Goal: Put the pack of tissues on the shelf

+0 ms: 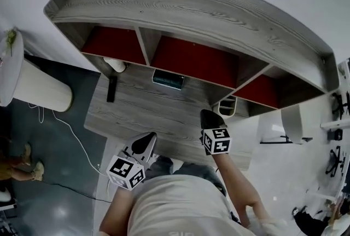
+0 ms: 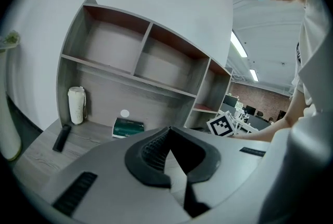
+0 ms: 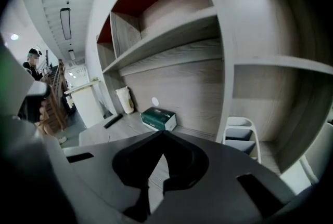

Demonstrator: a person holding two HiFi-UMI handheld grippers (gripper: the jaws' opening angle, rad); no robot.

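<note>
The dark green pack of tissues (image 1: 168, 80) lies on the grey desk (image 1: 142, 111), close against the back wall under the middle compartment of the shelf (image 1: 180, 7). It also shows as the tissue pack (image 2: 128, 127) in the left gripper view and as the tissue pack (image 3: 159, 118) in the right gripper view. My left gripper (image 1: 150, 137) hovers over the desk's near edge, jaws together and empty. My right gripper (image 1: 206, 114) is further in and to the right of the pack, jaws shut with nothing between them. Both are well short of the pack.
A white cup (image 1: 115, 64) and a black remote (image 1: 111, 88) sit at the desk's left end. A small white tiered rack (image 1: 227, 105) stands by the right upright. The red-backed shelf compartments (image 1: 188, 59) hold nothing. A white cylindrical bin (image 1: 44, 90) stands on the floor at left.
</note>
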